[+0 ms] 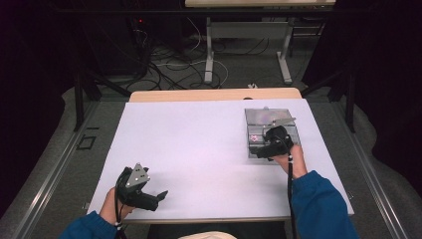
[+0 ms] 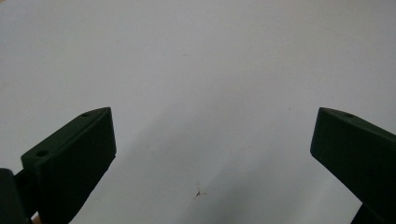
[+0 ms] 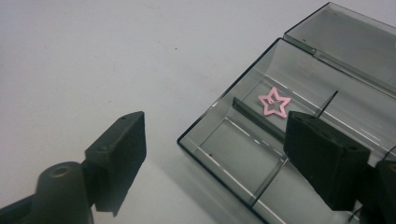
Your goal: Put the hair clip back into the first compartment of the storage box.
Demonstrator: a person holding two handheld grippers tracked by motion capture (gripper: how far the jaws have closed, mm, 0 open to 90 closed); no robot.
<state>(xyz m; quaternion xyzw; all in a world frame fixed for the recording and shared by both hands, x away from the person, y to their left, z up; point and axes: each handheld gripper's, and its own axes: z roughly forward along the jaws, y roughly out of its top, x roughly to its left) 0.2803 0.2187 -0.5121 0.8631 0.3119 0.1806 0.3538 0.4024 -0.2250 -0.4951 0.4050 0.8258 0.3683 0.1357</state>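
- On the far right part of the white worktop (image 1: 199, 149), a clear smoky plastic compartment box (image 1: 259, 130) is lying with its hinged lid (image 3: 345, 39) folded open flat behind it.
- Inside one divided compartment of the box (image 3: 243, 149) a small pink star-shaped clip (image 3: 274, 103) is lying flat on the bottom, near a divider wall; in the high view it is showing as a pink speck (image 1: 254, 138).
- Right gripper (image 1: 272, 143) is hovering over the box's near side, held by the right hand (image 1: 294, 162); its fingers (image 3: 327, 156) are standing wide apart, gripping nothing, one over the box and the other over bare worktop beside it.
- Left gripper (image 1: 159, 196) is sitting low at the near left of the worktop, well apart from the box, held by the left hand (image 1: 110, 209); its fingers (image 2: 74, 161) are spread wide over bare white surface, nothing between them.
- Blue sleeves (image 1: 321, 204) are coming in from the bottom edge.
- Beyond the worktop, cables (image 1: 169, 64) are lying on the floor by the legs of another table (image 1: 209, 55).
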